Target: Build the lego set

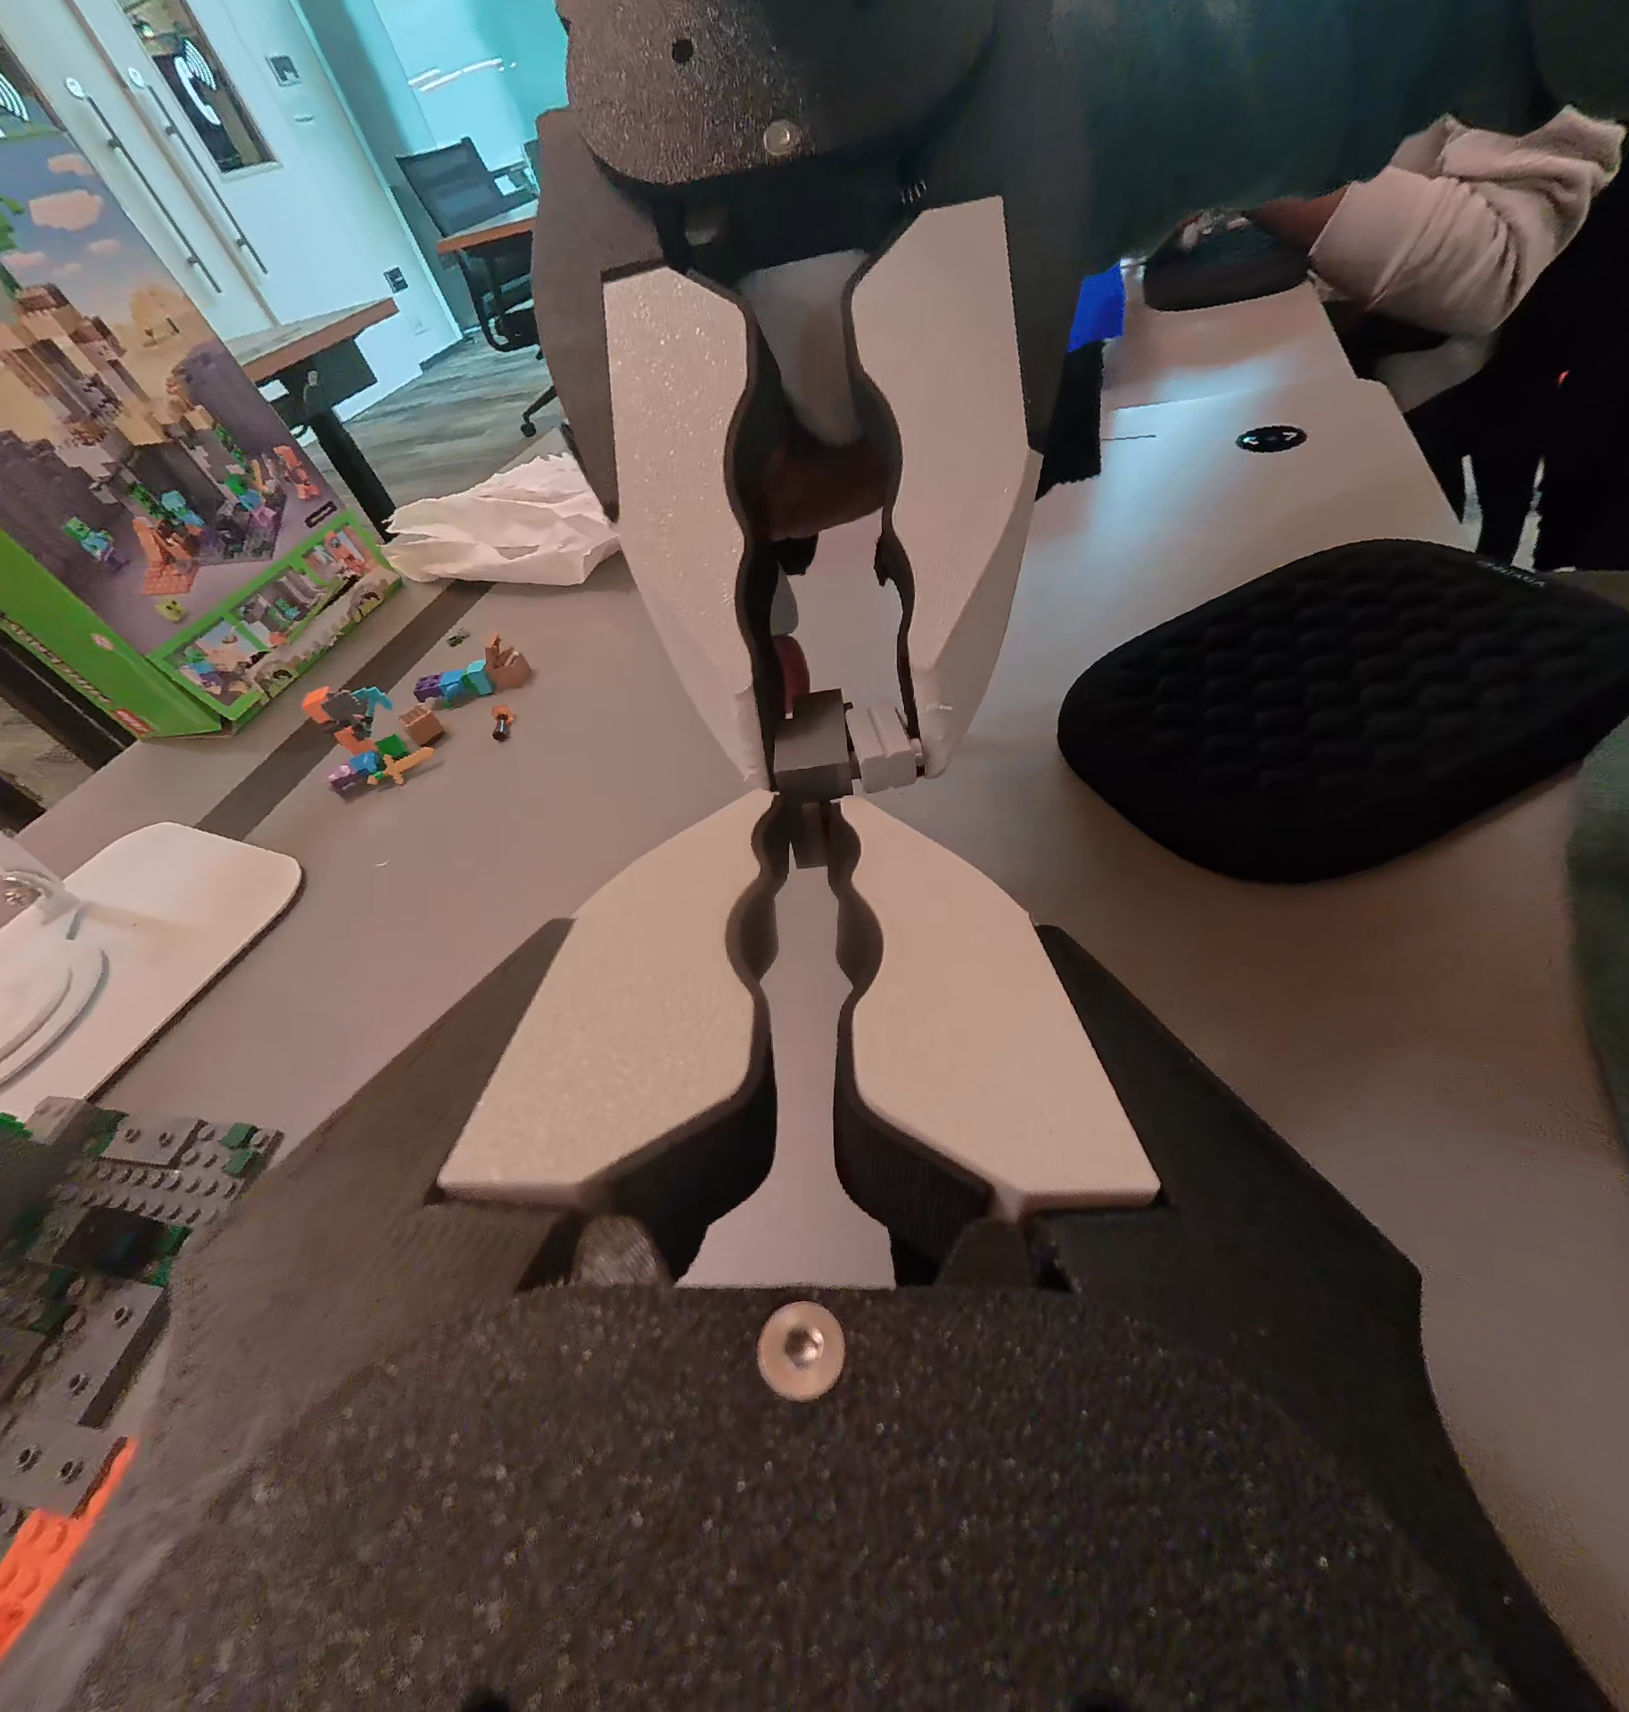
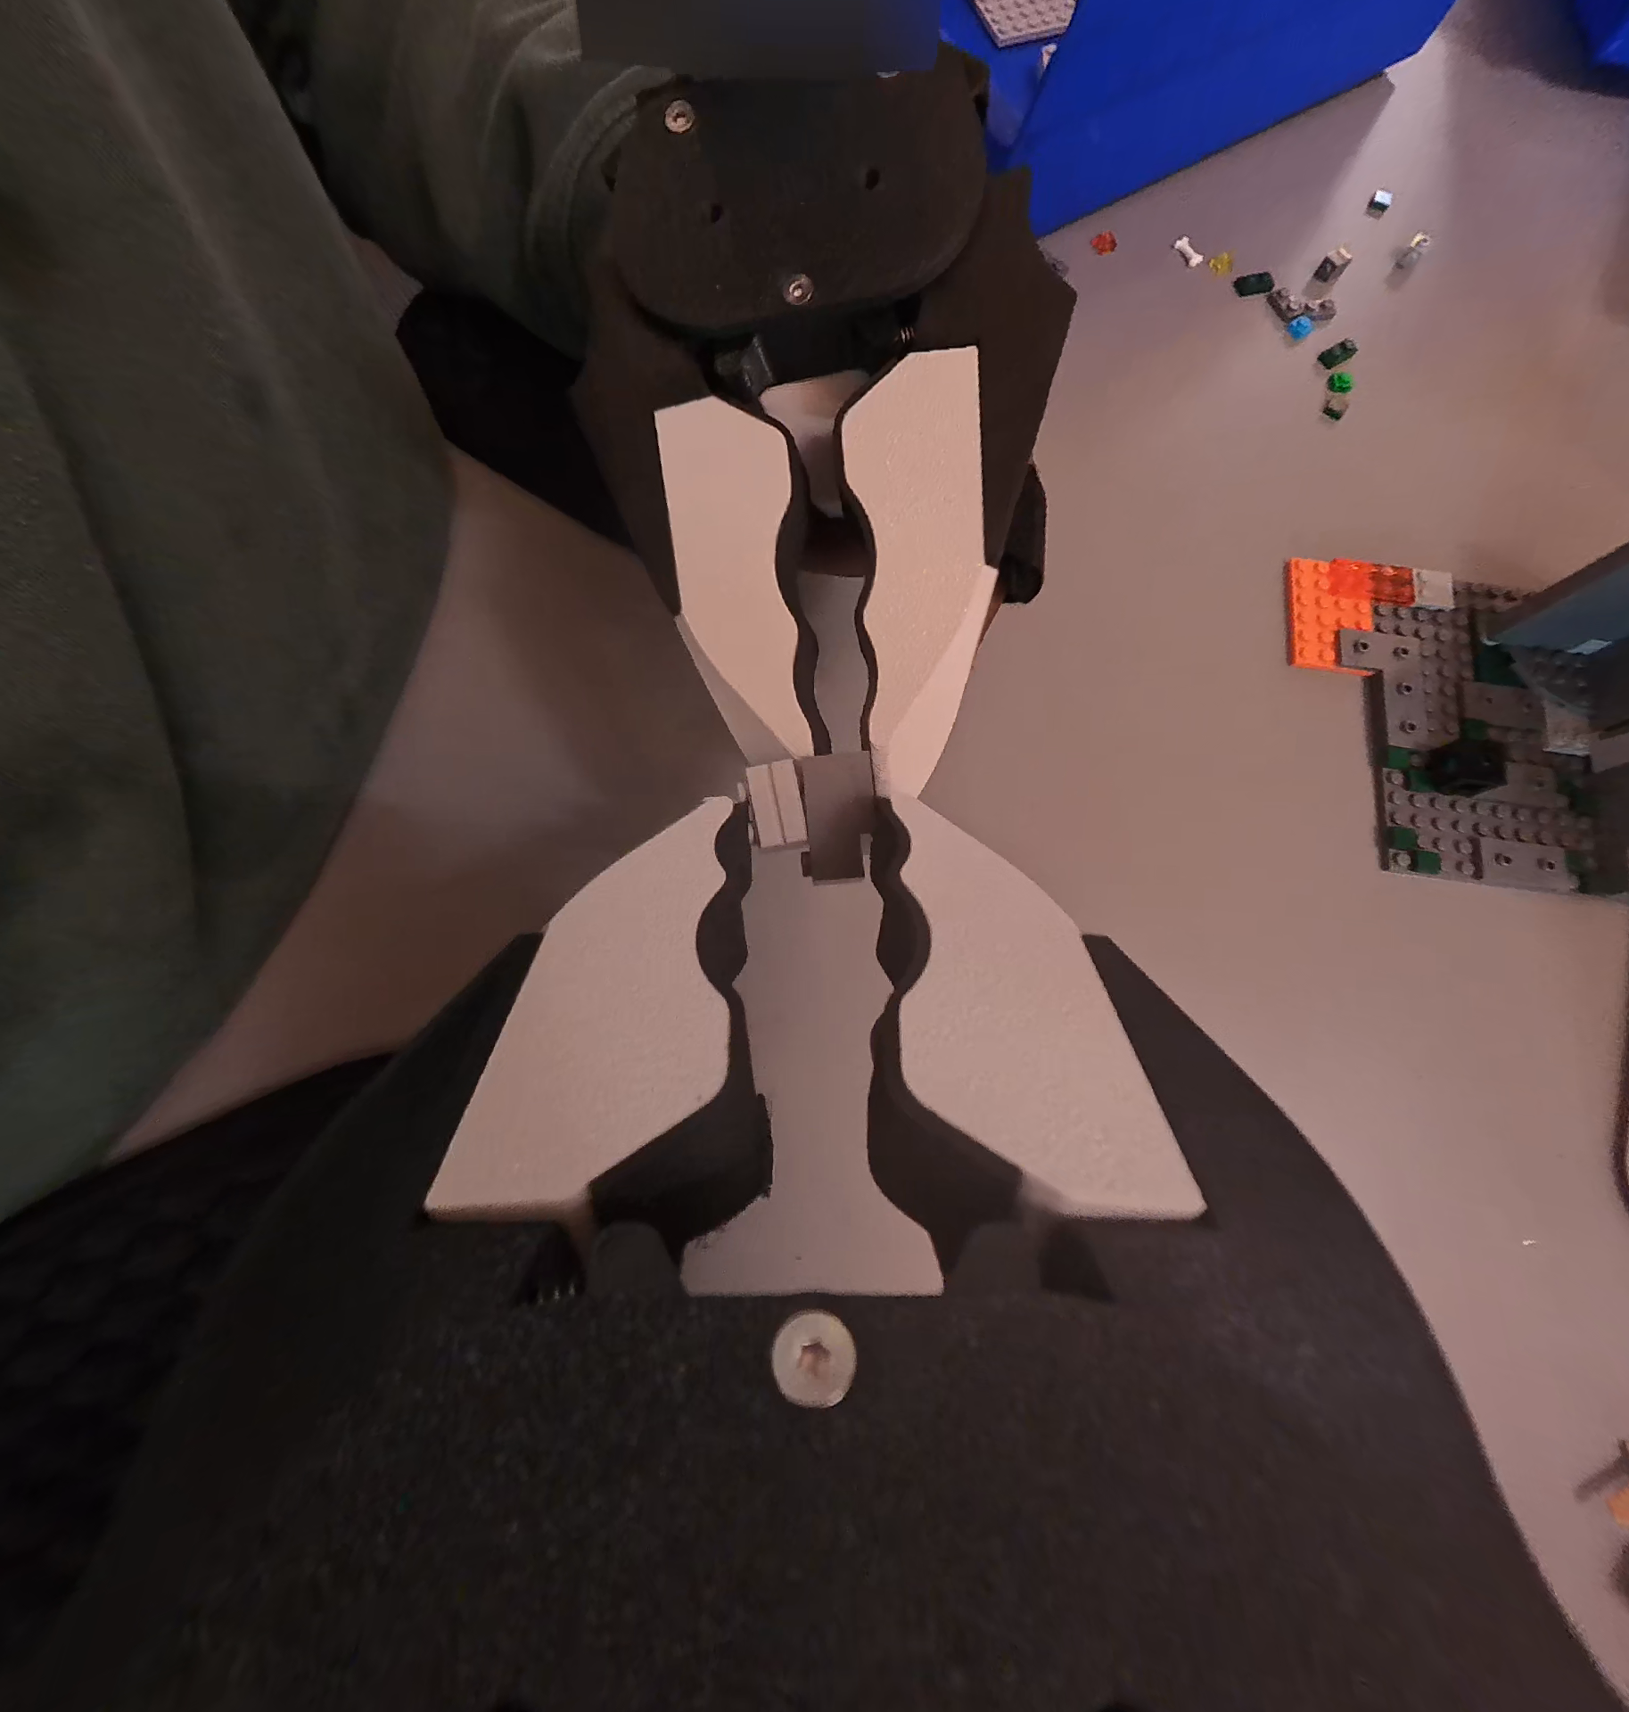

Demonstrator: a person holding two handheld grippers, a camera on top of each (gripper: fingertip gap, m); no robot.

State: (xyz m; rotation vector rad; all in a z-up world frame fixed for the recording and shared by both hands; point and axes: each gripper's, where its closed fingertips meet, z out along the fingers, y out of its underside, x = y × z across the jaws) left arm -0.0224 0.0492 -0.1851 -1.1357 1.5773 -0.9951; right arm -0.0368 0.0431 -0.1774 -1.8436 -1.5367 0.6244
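Observation:
My two grippers meet tip to tip above the grey table [image 1: 1255, 1065]. My left gripper [image 1: 806, 820] is shut on a small dark grey brick [image 1: 812, 752]. My right gripper [image 2: 806, 820] is shut across that same dark grey brick [image 2: 838, 811] and a light grey grooved piece [image 2: 778, 804] pressed against its side. In the left wrist view the right gripper [image 1: 843, 752] comes in from above, with the grooved piece [image 1: 884, 755] by its right finger. In the right wrist view the left gripper [image 2: 849, 752] comes in from above.
The partial build on grey and orange plates [image 2: 1477, 741] lies to the right, also at the left wrist view's lower left [image 1: 78, 1251]. The set box [image 1: 143, 519], loose minifigure parts [image 1: 403, 723], a white bag [image 1: 505, 528], a black cushion [image 1: 1348, 704], a blue bin [image 2: 1209, 93] and small loose pieces [image 2: 1301, 306] surround.

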